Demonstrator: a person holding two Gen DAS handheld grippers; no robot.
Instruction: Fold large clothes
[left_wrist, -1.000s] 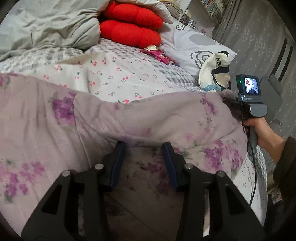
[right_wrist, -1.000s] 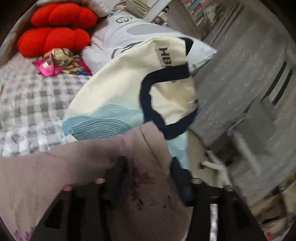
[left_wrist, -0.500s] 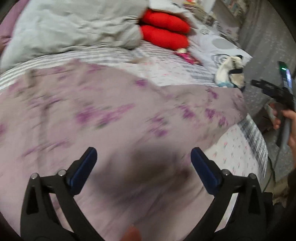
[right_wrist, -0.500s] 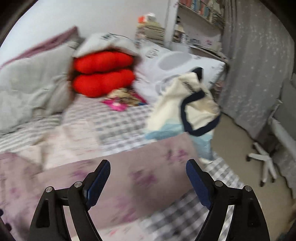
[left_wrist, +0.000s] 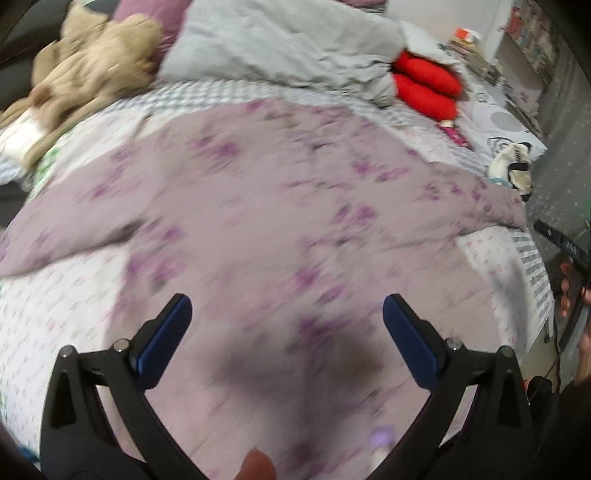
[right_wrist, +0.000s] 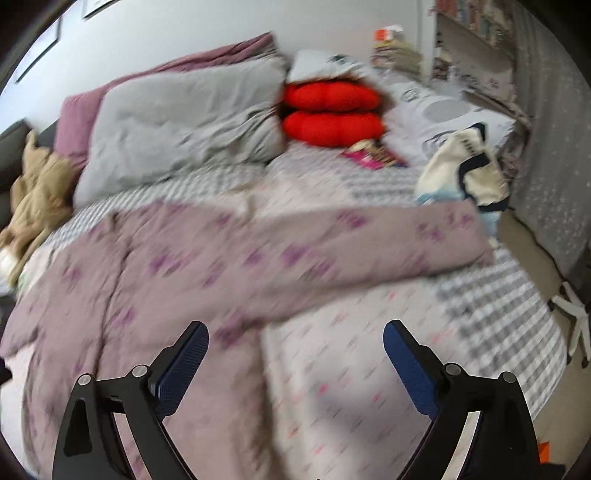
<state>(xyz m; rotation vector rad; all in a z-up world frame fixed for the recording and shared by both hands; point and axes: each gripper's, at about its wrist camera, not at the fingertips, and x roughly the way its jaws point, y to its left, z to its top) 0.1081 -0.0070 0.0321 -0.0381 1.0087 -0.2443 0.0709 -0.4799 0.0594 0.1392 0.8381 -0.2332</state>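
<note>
Mauve floral garment (left_wrist: 280, 206) seemingly spread below both grippers' parted fingers (left_wrist: 166, 338).

Home bedroom: bed (right_wrist: 498, 295) with gray pillow (right_wrist: 177, 136) at 11 o'clock, bookshelf (right_wrist: 476, 26) stood at 1 o'clock.

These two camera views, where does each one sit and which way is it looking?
Left wrist: sits on the left gripper, looking down over the lilac garment on the bed; its open fingers, a fingertip and the person's other hand show.
Right wrist: sits on the right gripper, jaws opening and empty, looking down across the bed; only its fingers show.
Shared: garment, red cushions, grey duvet, tote bag.
</note>
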